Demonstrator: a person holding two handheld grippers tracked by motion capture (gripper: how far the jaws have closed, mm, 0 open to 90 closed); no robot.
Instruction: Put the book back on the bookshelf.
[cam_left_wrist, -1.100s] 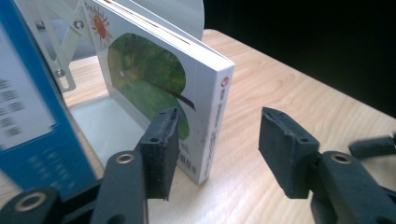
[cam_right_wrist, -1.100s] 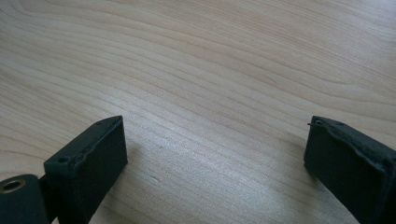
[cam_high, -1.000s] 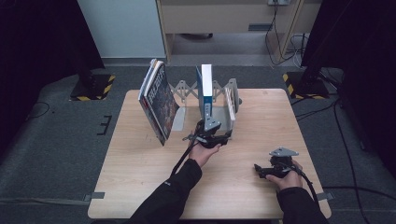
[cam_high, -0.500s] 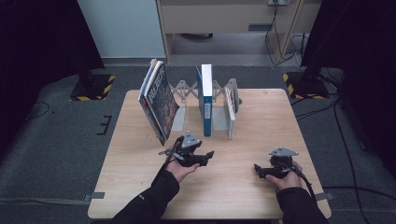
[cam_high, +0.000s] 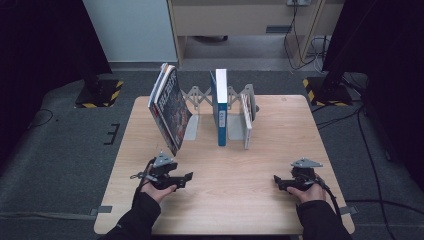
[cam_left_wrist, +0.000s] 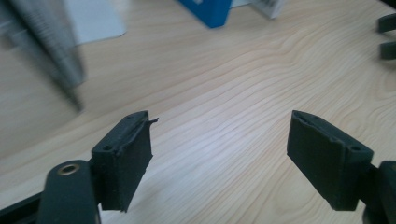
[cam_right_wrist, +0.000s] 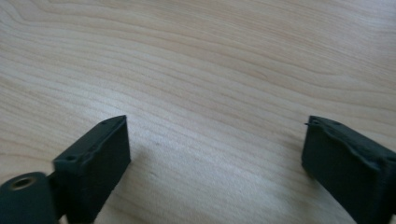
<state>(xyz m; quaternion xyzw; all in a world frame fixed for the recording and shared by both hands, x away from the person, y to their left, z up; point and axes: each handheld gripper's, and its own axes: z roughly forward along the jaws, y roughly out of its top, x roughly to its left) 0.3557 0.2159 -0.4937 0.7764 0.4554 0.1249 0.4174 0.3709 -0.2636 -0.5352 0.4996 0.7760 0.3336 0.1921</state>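
A blue book (cam_high: 220, 107) stands upright in a grey folding book rack (cam_high: 200, 95) at the back of the wooden table (cam_high: 235, 200). A stack of magazines (cam_high: 170, 107) leans at the rack's left end, and a thin white book (cam_high: 246, 120) stands at its right. My left gripper (cam_high: 187, 179) lies low at the front left, well apart from the books. It is open and its jaws have just been opening, with bare wood between them (cam_left_wrist: 219, 154). My right gripper (cam_high: 276, 181) rests at the front right, open, its jaws having just closed a little over bare wood (cam_right_wrist: 215, 158).
The blue book's lower corner (cam_left_wrist: 210, 9) and the blurred magazines (cam_left_wrist: 51, 51) show ahead of the left gripper. Beyond the table lie a grey floor, yellow-and-black striped stand bases (cam_high: 100, 92) and a wooden cabinet (cam_high: 240, 20).
My left hand has drawn back from the blue book toward the table's front left, and its jaws now stand wider. The blue book stays upright in the rack. The right hand has kept still.
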